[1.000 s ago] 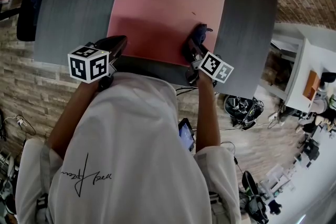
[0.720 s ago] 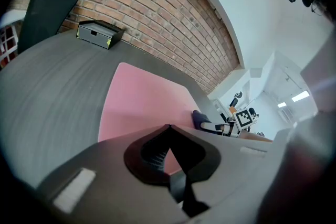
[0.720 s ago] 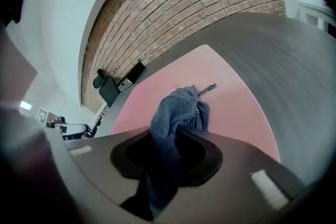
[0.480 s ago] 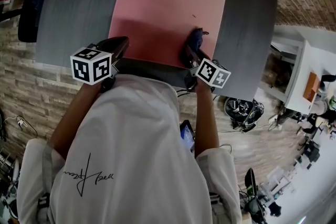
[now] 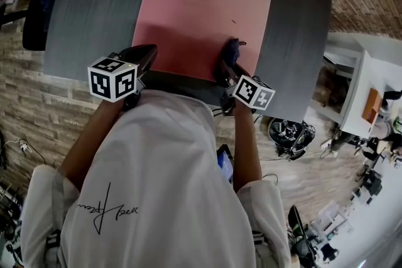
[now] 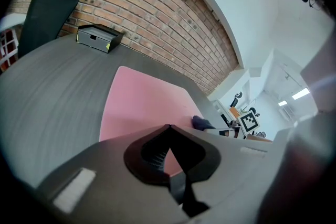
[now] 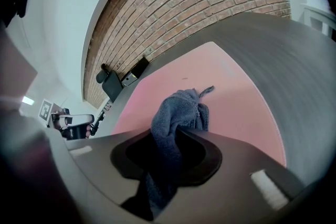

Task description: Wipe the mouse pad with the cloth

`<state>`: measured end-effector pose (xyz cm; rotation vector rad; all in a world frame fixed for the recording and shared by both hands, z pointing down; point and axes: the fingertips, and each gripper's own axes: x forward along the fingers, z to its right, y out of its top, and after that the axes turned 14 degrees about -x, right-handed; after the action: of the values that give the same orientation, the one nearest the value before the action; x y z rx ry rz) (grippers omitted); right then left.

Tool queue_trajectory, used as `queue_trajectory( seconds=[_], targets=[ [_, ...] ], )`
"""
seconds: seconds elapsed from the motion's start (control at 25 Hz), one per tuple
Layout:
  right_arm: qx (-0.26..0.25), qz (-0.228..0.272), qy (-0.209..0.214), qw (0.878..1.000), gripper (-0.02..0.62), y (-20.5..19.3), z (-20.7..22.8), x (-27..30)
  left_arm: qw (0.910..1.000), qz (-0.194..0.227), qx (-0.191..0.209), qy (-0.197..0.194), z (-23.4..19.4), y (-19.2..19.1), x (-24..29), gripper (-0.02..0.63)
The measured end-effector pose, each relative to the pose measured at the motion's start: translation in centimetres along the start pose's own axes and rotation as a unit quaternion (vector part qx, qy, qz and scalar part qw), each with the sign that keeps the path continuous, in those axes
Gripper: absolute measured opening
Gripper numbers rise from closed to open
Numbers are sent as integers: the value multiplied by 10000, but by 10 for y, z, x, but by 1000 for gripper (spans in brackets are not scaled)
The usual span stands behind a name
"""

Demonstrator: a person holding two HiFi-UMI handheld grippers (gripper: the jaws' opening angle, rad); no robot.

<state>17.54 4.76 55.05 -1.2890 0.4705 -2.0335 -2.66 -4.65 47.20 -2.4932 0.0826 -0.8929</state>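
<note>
cloth (image 5: 233,46) pulled back — nearer the mouse pad (image 5: 188,9) edge

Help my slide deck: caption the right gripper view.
Right gripper holds a blue-grey terry cloth in its jaws, pink rectangular mouse pad ahead.

The dark grey wood-grain table (image 5: 94,9) in front of me has rounded corners. At its far edge, close to the left corner, a flat black box with a yellowish label (image 6: 98,38) lies just before the red brick wall (image 6: 157,13). A black high-backed office chair (image 6: 47,8) stands off the table's left edge. Below the near edge I see my white T-shirt (image 5: 163,185) with a black signature print (image 5: 103,210). The floor of pale planks (image 5: 25,103) carries a tangle of black cables (image 5: 292,132) past the table's right near corner. Farther right stands a white cabinet (image 5: 370,72).
</note>
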Motion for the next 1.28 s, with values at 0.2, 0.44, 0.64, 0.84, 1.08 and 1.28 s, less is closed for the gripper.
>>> queue_trajectory(
  seconds=[0.2,0.44,0.64,0.84,1.08,1.28],
  targets=[
    [-49,4,45,10000,92,2,-6,-3,9999,75,40,60,-4,5,0,12],
    [-100,130,235,9996,92,17,-21,-8,9999,59,93,28,1,6,1,12],
    [-297,212,381,9986,92,28,-35,-8,9998,109,179,18,5,11,1,12],
    [-392,359,475,9975,90,43,-50,-13,9996,166,228,-7,10,15,-3,12],
    [-597,560,597,9949,87,64,-71,-21,9991,343,254,-81,23,27,-8,12],
    [-792,748,598,9923,81,82,-89,-30,9986,371,203,-319,42,30,-9,11]
  ],
)
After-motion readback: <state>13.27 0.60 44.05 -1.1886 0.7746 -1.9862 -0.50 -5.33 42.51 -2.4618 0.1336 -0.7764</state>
